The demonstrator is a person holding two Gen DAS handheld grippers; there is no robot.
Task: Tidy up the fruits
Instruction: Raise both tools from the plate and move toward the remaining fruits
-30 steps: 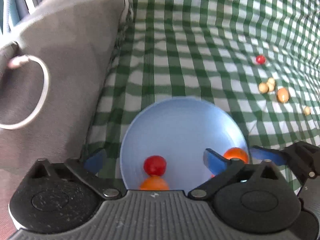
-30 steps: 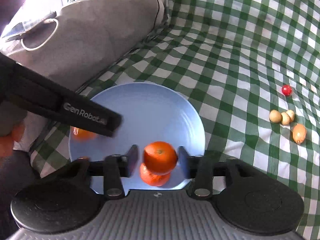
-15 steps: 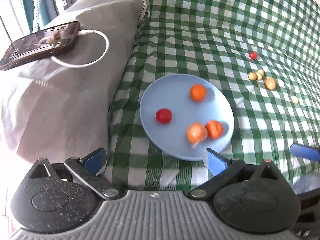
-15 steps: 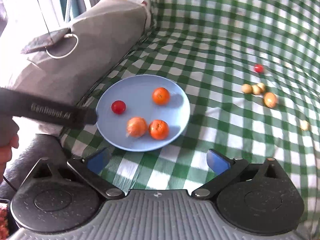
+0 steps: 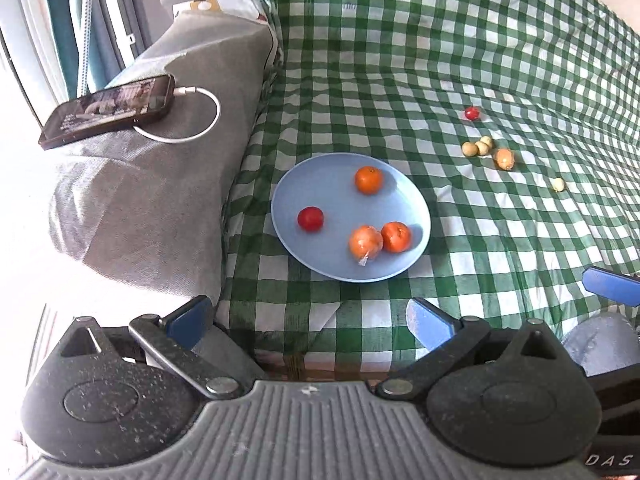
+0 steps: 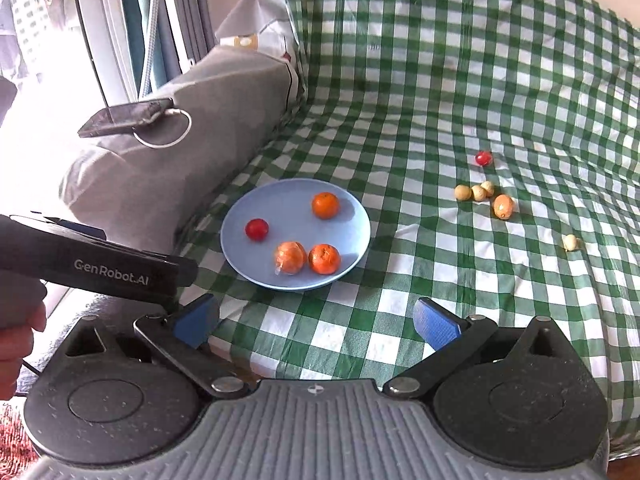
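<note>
Fruits, three oranges [image 6: 325, 205] and a red one [image 6: 256, 229] on the blue plate [image 6: 240, 256] with small, light, roll-prone strays [image 6: 503, 206] on the checked cloth [image 6: 440, 80], likely need gentle mid-body grips; left gripper [image 5: 308, 322] and right gripper [image 6: 316, 320] gape empty.

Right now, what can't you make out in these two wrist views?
- Dark smartphone screen on the grey cushion: glare, too small to read, both views.
- Small pale round fruits on the green checked cloth: kind unclear.
- Wrapped orange fruit on the blue plate: film blurs it.
</note>
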